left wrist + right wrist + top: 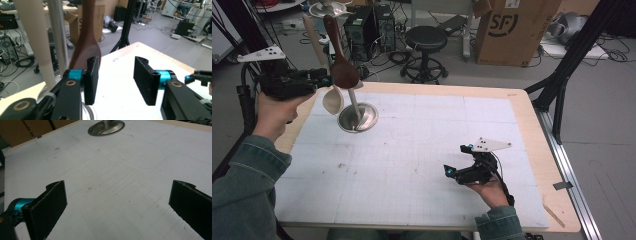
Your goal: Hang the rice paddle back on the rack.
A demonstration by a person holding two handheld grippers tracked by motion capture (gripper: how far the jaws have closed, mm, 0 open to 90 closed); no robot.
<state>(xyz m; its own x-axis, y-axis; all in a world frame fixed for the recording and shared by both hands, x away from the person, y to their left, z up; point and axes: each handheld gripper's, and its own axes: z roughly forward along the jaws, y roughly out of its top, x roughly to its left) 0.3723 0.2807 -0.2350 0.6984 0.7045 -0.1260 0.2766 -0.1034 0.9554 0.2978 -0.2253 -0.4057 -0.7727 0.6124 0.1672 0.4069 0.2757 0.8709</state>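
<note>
Your left hand-held gripper (328, 80) is hanging half open, gripping nothing; the brown spoon (343, 70) is standing upright on the rack (358, 117), just outside its left jaw. Right hand-held gripper (453, 171) is idling open, well apart.

left tool (330, 80) raised, right tool (451, 172) open

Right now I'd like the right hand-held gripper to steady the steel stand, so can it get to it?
Probably yes: right hand-held gripper is open, with bare mat between it and the steel stand.
</note>
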